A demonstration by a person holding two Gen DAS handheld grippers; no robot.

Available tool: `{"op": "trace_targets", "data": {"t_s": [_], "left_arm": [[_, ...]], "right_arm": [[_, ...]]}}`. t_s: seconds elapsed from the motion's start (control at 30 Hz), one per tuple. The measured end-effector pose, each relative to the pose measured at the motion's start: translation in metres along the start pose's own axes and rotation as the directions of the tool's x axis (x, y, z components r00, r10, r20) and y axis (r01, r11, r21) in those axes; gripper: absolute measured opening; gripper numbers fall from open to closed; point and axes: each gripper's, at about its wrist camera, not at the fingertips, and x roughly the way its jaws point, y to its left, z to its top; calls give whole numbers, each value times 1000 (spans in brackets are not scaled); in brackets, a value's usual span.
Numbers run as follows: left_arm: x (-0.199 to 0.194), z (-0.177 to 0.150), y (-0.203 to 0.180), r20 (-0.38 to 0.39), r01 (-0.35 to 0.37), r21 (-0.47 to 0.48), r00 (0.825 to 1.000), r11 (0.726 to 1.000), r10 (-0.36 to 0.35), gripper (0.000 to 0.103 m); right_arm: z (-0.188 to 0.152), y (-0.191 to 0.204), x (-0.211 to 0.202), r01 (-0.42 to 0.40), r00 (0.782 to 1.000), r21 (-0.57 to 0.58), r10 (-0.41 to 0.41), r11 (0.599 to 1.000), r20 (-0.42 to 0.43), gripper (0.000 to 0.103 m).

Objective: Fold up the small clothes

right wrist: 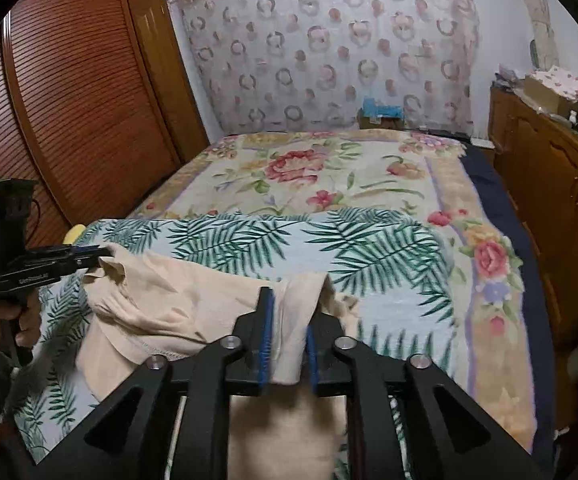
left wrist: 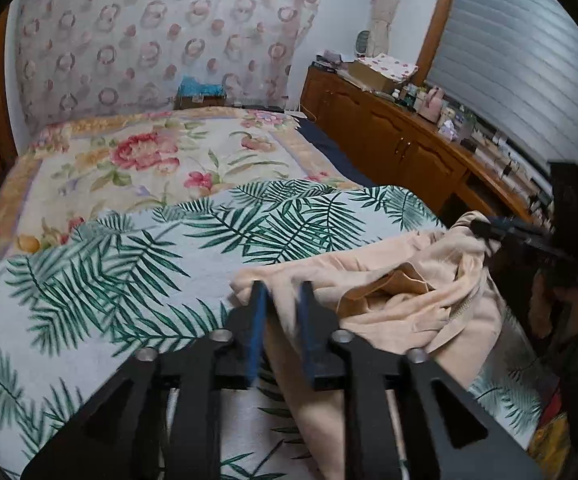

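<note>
Peach-coloured cloth garment lies rumpled on the near part of a palm-leaf printed blanket, which covers the near end of a bed under a floral quilt. The left gripper has its blue-padded fingers parted a little, with a fold of the garment between them; the blur hides whether the pads press on it. The right gripper stands likewise slightly parted around a raised fold of the same garment, and contact there cannot be told either. In the right wrist view, the left gripper's tips meet the garment's far-left corner. A wooden louvred wardrobe stands left, a long wooden cabinet right.
</note>
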Motion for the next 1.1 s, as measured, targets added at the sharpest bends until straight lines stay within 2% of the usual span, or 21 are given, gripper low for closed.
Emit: {"op": "trace_targets", "data": {"t_s": [0.03,0.07,0.1,0.17,0.23,0.4,0.57,0.63,0.73,0.87,1.0,1.1], "left_arm": [[-3,-1,-2,10,-3,19,1000,1000,3,36],[-7,-2,-3,19,2,35,1000,999,-3,45],[-11,-3,-4,23,13,43,1000,999,-15,47],[-16,-7,-3,11,24,49,1000,998,-25,68],[-21,-13,-2,1,35,55,999,998,-35,78],[-22,-33,-3,-59,40,65,998,997,-36,79],[5,-37,-4,-132,10,80,991,997,0,79],[15,-33,-7,-155,20,75,988,997,-9,79],[20,-27,-12,-147,22,91,989,996,-8,79],[23,-19,-16,-129,4,102,992,995,9,79],[22,-16,-12,-116,2,105,993,994,10,79],[24,-17,-10,-121,14,109,993,994,-1,79]], "right_arm": [[1,0,-4,13,1000,-4,-13,1000,9,45],[2,-1,-11,25,999,-6,-25,1000,21,49],[0,-1,-18,31,999,-16,-30,999,28,53],[-3,3,-29,37,999,-32,-36,999,28,54],[-10,8,-34,36,999,-63,-36,997,14,54],[-30,29,-31,22,997,-143,-32,990,-69,55],[-35,51,-6,-7,988,-234,-30,972,-150,55],[-26,54,5,-2,988,-250,-36,968,-149,55],[-2,53,19,2,993,-237,-31,972,-118,55],[32,37,35,61,996,-172,-72,983,-57,55],[37,22,36,142,988,-109,-147,984,-38,55],[30,24,28,137,988,-96,-142,986,-53,55]]}}
